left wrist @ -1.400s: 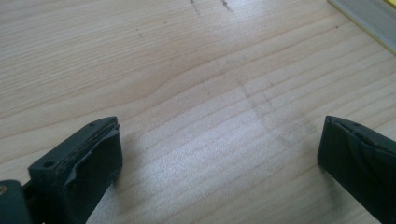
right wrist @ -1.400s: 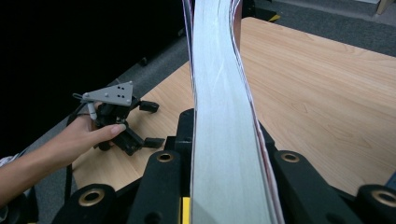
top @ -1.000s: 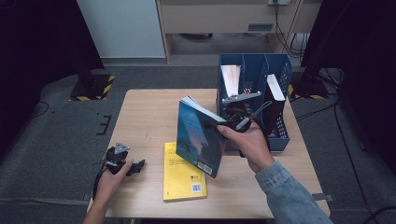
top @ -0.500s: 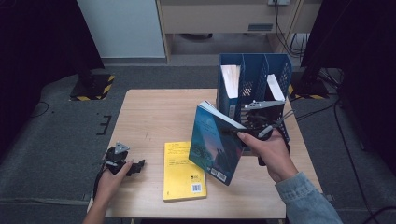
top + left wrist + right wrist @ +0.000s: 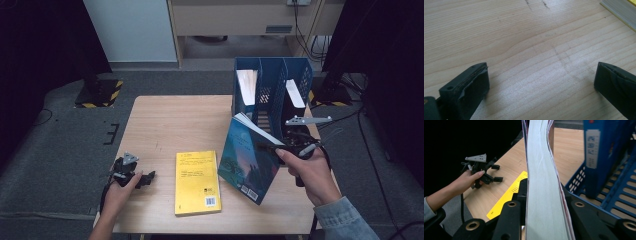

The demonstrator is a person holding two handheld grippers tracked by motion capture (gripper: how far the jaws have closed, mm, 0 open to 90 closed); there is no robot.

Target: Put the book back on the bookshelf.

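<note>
A blue-covered book (image 5: pixel 247 160) hangs tilted above the table's right half, its top edge near the front of the blue file rack (image 5: pixel 278 95). My right gripper (image 5: pixel 273 148) is shut on that book; in the right gripper view the page edges (image 5: pixel 541 170) rise straight up between the black jaws. Flat on the table lies a yellow book (image 5: pixel 196 182), left of the blue one. My left gripper (image 5: pixel 145 178) rests on the wood at the front left, open, with bare table between its fingers (image 5: pixel 466 87). A corner of the yellow book (image 5: pixel 621 10) lies beyond it.
The wooden table (image 5: pixel 175 120) is bare across its back left. The rack at the back right holds white papers (image 5: pixel 246 82) in one slot and a book (image 5: pixel 295 93) in another. Dark floor, cables and black stands surround the table.
My right gripper has carried the blue book to the right, away from the yellow book and toward the front of the rack. The left gripper has stayed put.
</note>
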